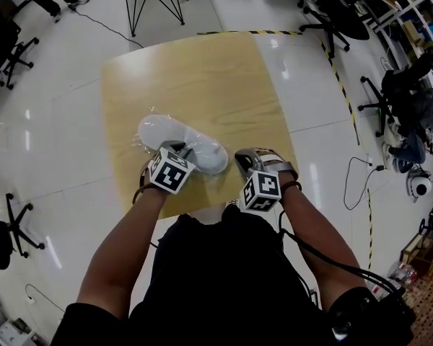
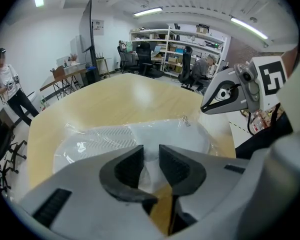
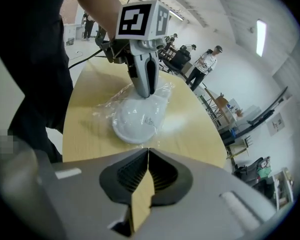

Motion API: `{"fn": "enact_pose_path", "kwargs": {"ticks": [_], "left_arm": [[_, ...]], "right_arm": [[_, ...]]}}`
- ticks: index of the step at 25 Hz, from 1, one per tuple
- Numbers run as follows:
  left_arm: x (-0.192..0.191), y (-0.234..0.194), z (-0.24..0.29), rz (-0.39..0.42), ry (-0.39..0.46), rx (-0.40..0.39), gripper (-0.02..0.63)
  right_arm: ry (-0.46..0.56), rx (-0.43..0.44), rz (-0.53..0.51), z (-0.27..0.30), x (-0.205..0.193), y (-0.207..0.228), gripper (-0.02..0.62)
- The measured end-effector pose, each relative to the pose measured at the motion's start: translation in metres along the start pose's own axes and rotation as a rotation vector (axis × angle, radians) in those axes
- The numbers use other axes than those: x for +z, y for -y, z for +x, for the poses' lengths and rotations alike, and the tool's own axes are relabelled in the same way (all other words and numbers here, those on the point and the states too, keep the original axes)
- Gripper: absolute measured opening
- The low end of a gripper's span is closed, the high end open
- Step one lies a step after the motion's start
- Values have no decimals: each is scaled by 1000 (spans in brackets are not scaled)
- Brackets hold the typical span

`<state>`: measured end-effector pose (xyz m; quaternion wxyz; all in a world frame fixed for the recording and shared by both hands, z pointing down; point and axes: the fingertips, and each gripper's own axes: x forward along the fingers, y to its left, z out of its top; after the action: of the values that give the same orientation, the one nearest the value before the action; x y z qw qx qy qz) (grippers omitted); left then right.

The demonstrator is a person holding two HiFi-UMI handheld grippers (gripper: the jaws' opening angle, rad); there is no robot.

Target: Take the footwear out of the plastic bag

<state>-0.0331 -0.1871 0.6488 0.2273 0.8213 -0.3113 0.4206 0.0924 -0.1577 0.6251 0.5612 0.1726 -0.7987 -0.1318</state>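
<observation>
My left gripper (image 2: 151, 156) pinches the bag (image 2: 80, 144) to hold the shoe (image 1: 166, 132) still. My right gripper (image 3: 148, 151) sits shut at the bag's edge.

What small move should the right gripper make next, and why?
Probably open the right gripper and ease it onto the near edge of the plastic bag: its jaws are shut on nothing just short of the film, while the left gripper pinches the bag over the white slipper.

One bag (image 1: 147, 145) of footwear (image 1: 190, 142), one table (image 1: 202, 71), two grippers (image 1: 176, 149) (image 1: 246, 155)
</observation>
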Motion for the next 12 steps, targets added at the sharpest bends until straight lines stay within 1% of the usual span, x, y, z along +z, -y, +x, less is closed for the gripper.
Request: {"fn": "enact_pose_path", "kwargs": {"ticks": [3,6,12], "left_arm": [[1,0,0,-3,16,-11,101],[-1,0,0,8,7,-23,101],[2,-1,-2,-12,2,-46,81]], "right_arm": [[18,2,45,-5,-5,-5,5],[23,20,87,-6,-9,-16,5],[39,-21,98,-9,-15,-21,3]]}}
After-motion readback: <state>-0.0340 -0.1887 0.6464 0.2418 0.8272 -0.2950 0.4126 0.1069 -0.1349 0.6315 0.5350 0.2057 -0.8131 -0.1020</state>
